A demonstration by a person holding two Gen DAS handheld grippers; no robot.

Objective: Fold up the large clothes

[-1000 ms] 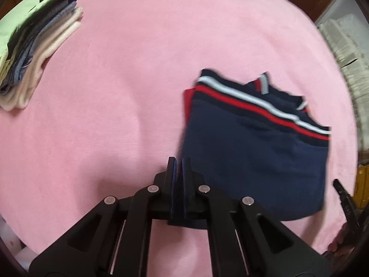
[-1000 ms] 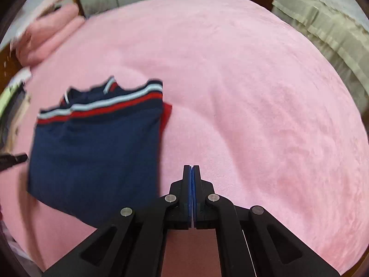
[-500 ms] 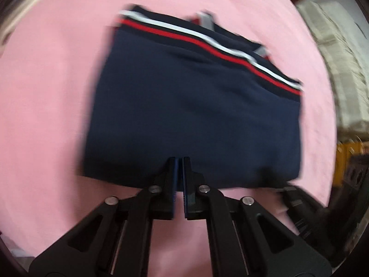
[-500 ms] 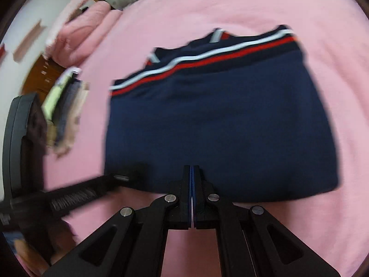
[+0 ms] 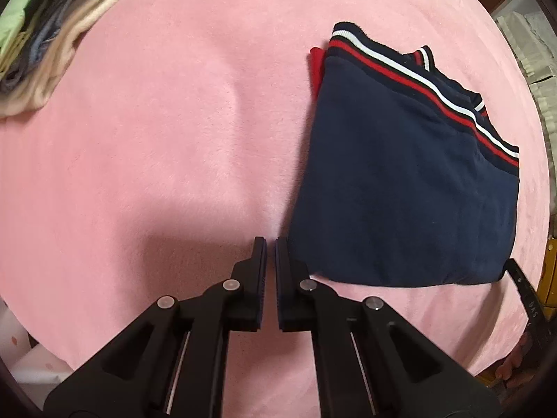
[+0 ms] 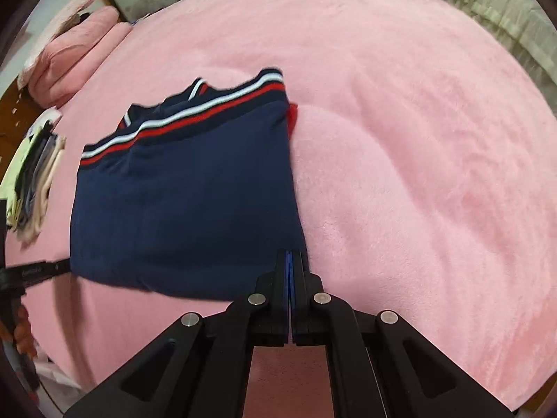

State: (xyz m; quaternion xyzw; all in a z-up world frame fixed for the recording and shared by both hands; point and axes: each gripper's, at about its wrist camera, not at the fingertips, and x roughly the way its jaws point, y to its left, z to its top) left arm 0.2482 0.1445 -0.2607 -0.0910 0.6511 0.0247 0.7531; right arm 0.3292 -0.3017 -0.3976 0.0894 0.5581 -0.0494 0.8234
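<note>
A navy garment (image 5: 400,191) with red and white stripes lies folded into a rectangle on the pink blanket (image 5: 156,139). It also shows in the right wrist view (image 6: 188,202). My left gripper (image 5: 271,244) hovers at the garment's near left corner, jaws nearly together with a thin gap, holding nothing. My right gripper (image 6: 289,254) is shut and empty at the garment's near right corner. The tip of the right gripper shows at the far right of the left wrist view (image 5: 522,285).
A stack of folded clothes (image 5: 45,41) lies at the blanket's far left, also in the right wrist view (image 6: 31,181). Pink pillows (image 6: 69,52) sit at the far left. A beige quilted cover (image 6: 504,17) lies past the right edge.
Both grippers swung over the garment half a second ago and have moved back to its near corners. The garment lies in the same folded shape. The left jaws show a slightly wider gap.
</note>
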